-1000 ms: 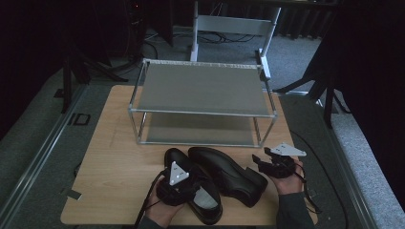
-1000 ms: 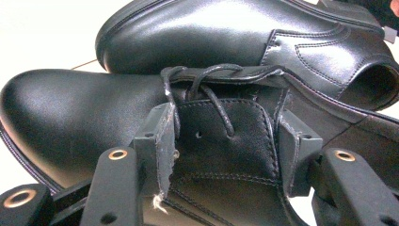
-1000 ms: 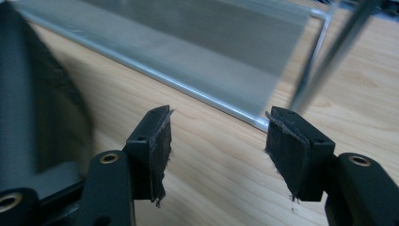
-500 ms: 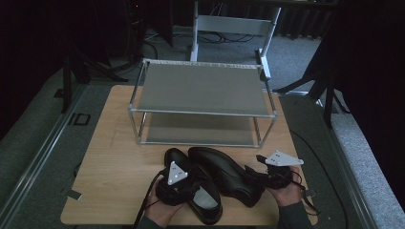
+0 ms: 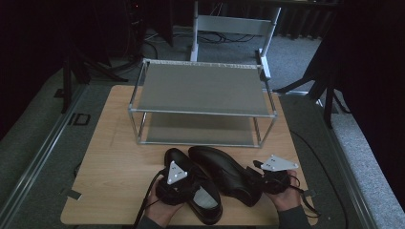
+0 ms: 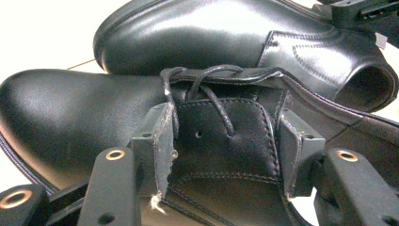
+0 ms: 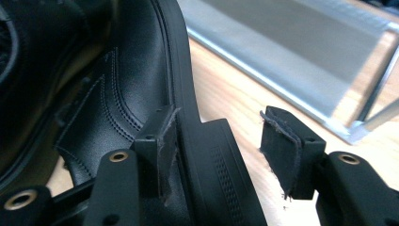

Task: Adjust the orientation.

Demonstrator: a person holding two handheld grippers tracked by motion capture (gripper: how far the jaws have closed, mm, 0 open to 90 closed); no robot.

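Two black leather dress shoes sit side by side at the near edge of the wooden table (image 5: 110,157), just in front of a two-tier metal shoe rack (image 5: 203,102) whose shelves are bare. Left gripper (image 6: 226,141) straddles the laced tongue of the left shoe (image 5: 193,191); jaws are set wide on either flank of the tongue, pads near the leather, not visibly squeezing. Right gripper (image 7: 214,155) is at the heel of the right shoe (image 5: 224,171); jaws apart, one pad against the heel counter, the other out over bare table with a clear gap, and the rubber heel sits between them. The step looks like taking hold of each shoe, likely for the rack. To do it well: push the right gripper deeper so both pads catch the heel before closing; close the left one on the stiff laced upper, not the loose laces (image 6: 207,89). Smooth leather may slip, so grip firmly and lift level.
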